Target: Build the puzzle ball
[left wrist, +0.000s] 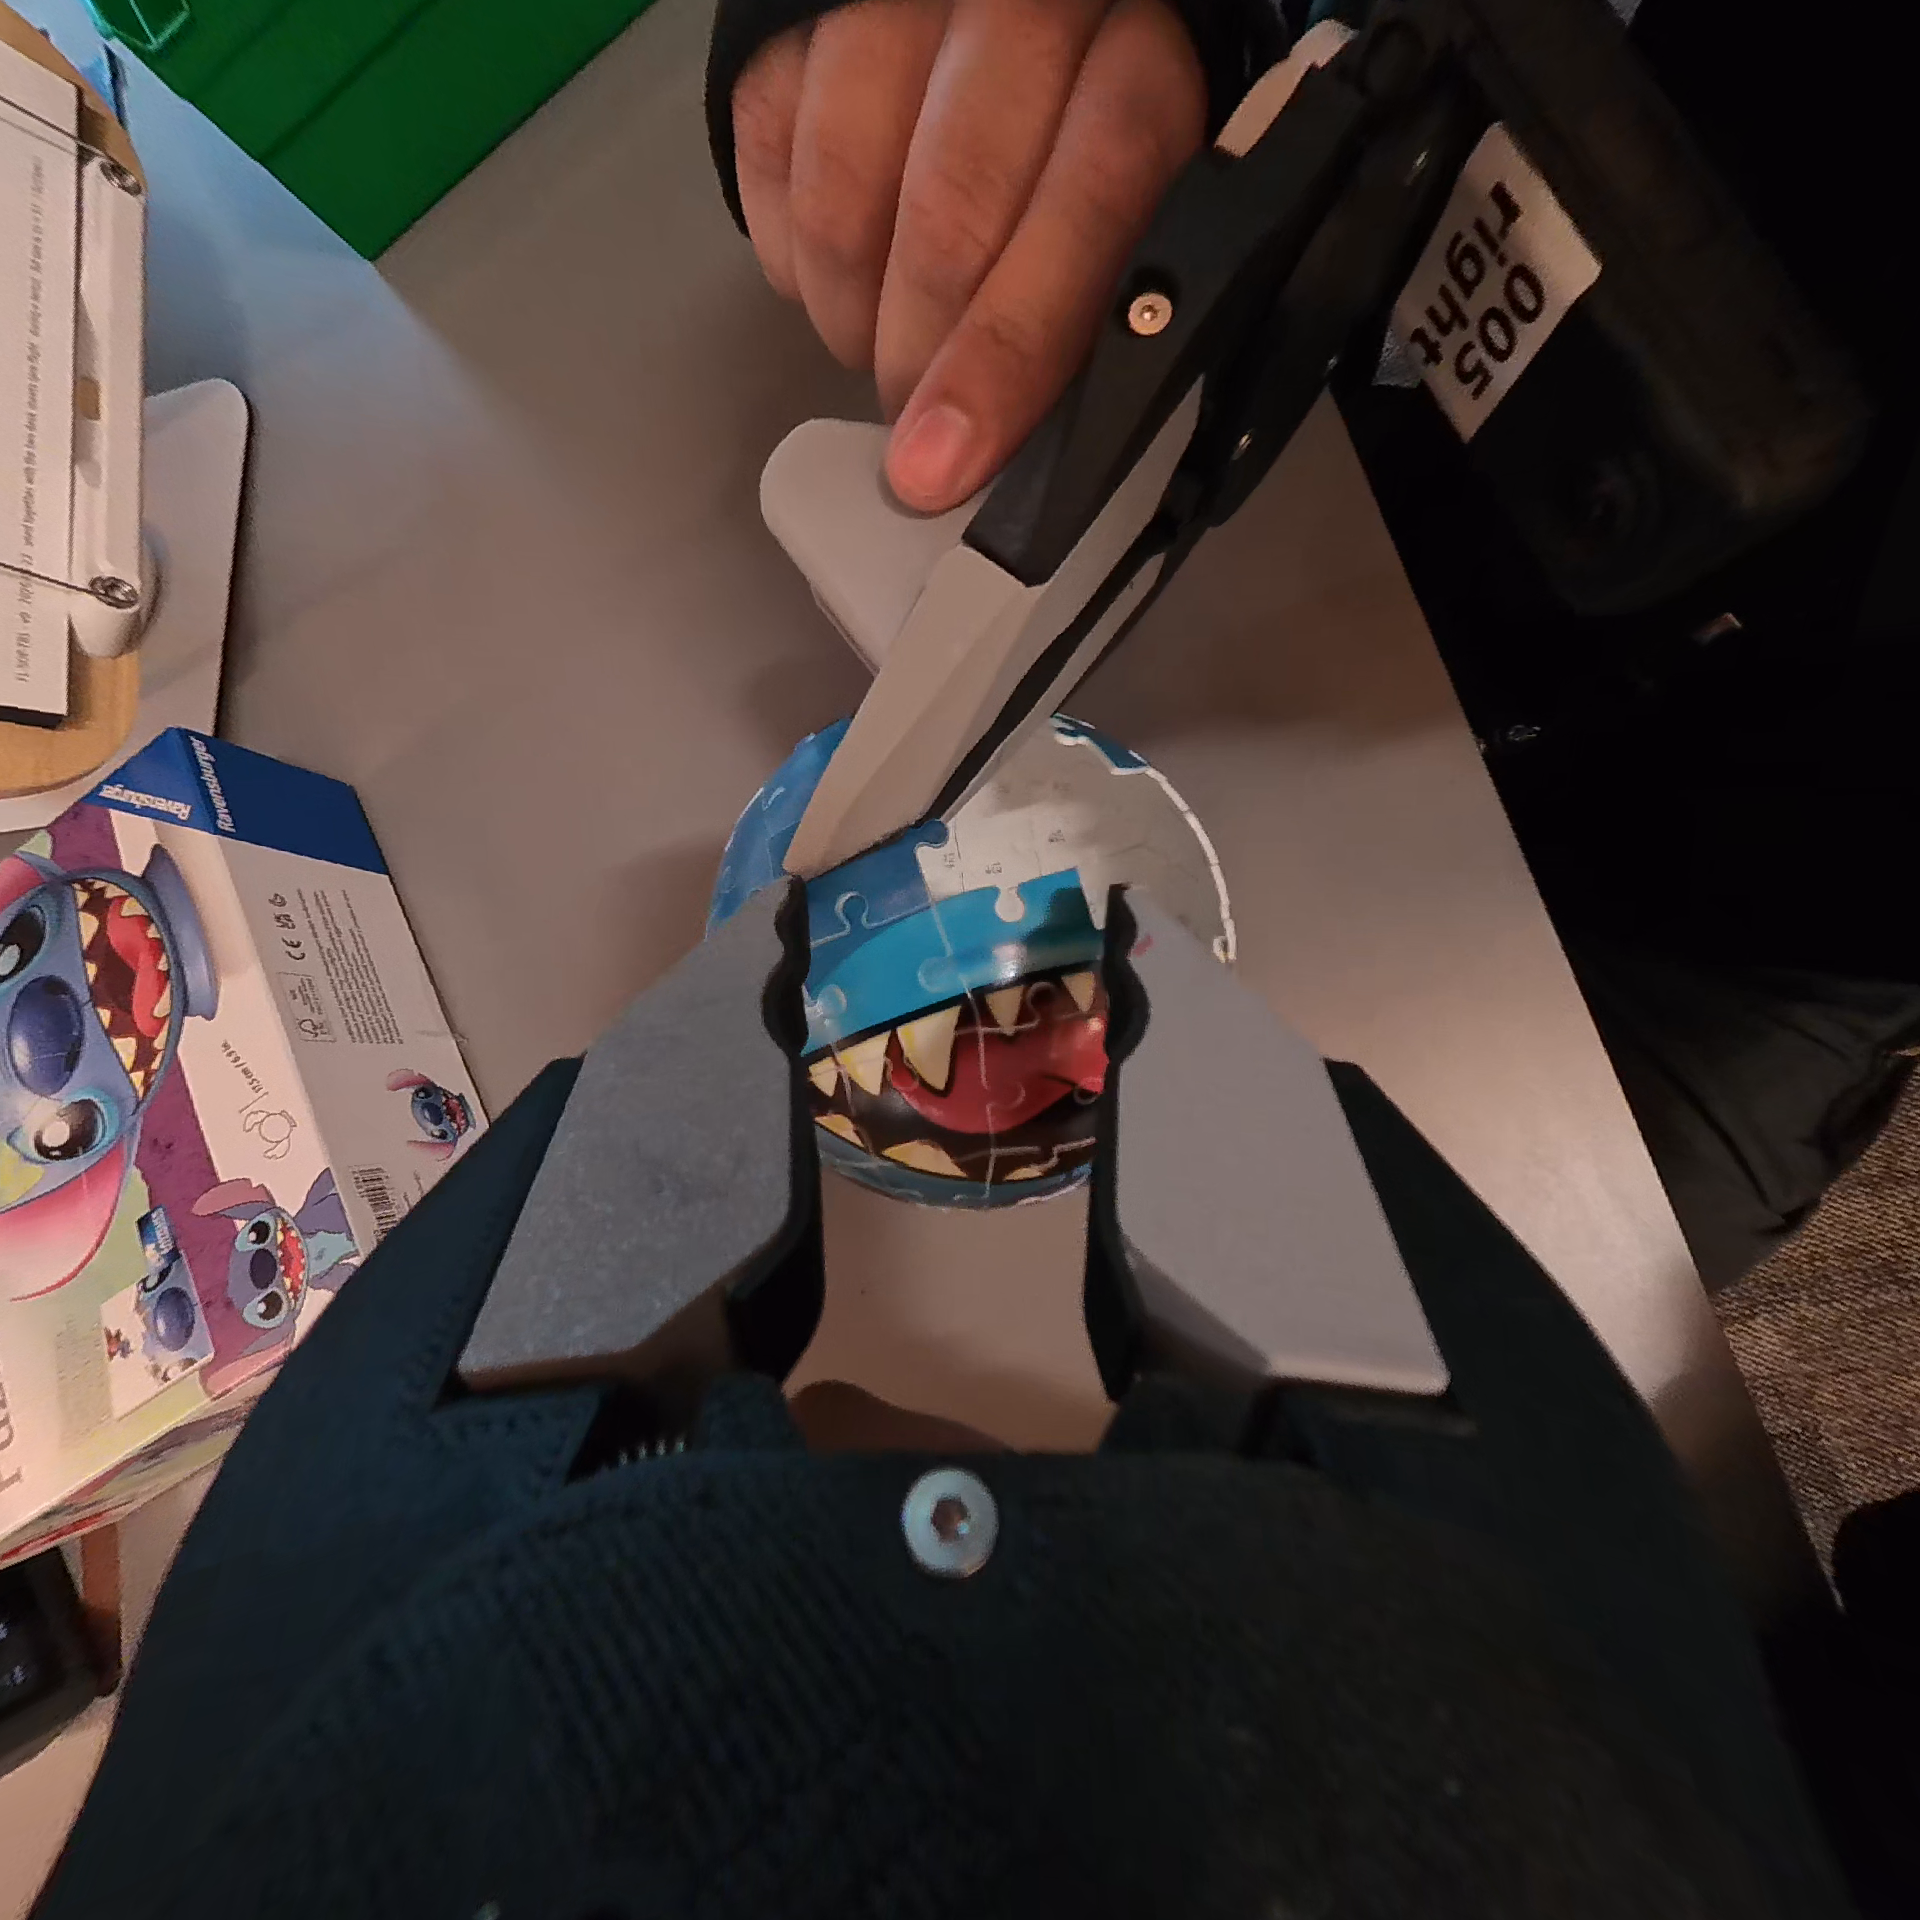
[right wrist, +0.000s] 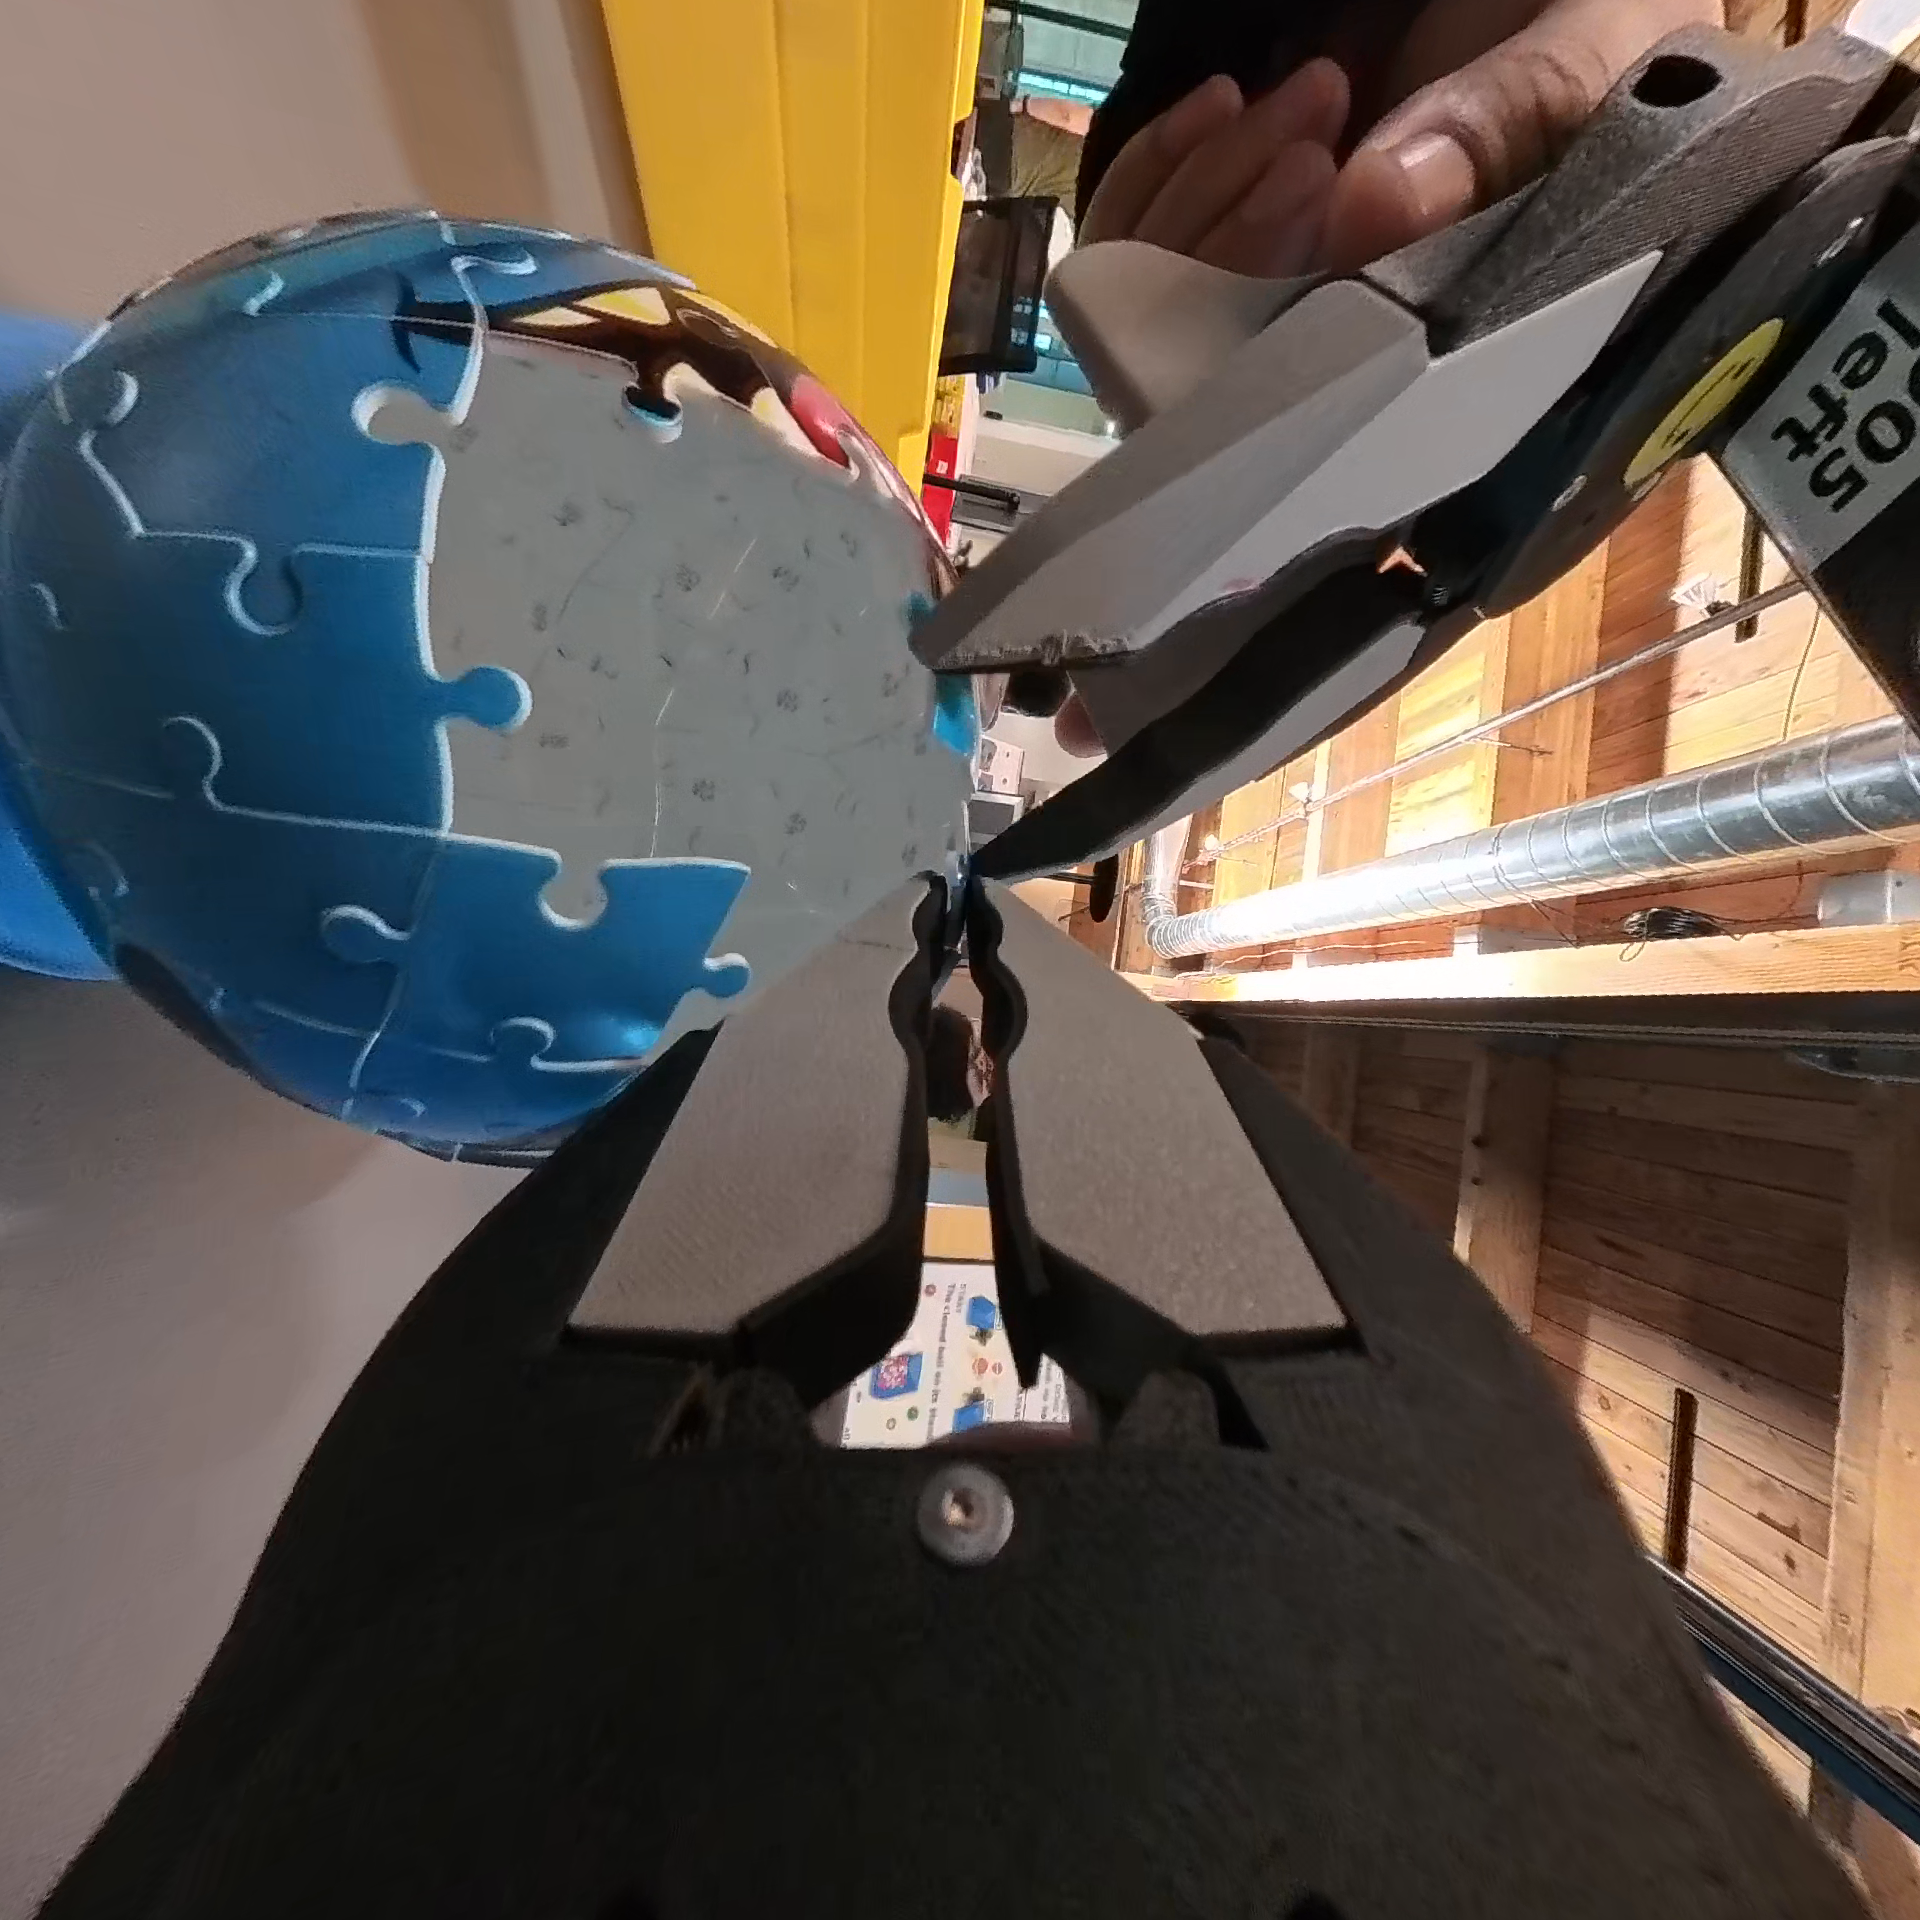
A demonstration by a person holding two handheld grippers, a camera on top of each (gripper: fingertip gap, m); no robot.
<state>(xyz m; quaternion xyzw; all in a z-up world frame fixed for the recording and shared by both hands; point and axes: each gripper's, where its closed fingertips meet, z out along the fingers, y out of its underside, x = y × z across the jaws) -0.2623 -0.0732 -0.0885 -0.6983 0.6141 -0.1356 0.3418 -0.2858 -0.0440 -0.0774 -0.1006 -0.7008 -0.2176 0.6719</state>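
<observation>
The puzzle ball is a partly built blue shell with a toothy red mouth. An open gap shows its grey inside. My left gripper is shut on the ball, one finger on each side of the mouth section. In the right wrist view it reaches in from the upper right to the ball. My right gripper is shut, and its tips pinch the ball's rim at the edge of the gap. In the left wrist view it comes down from the upper right onto the ball's top edge.
The puzzle's picture box lies on the grey table at the left. A wooden stand with a paper sheet stands behind it. A green bin is at the back. The table edge runs down the right.
</observation>
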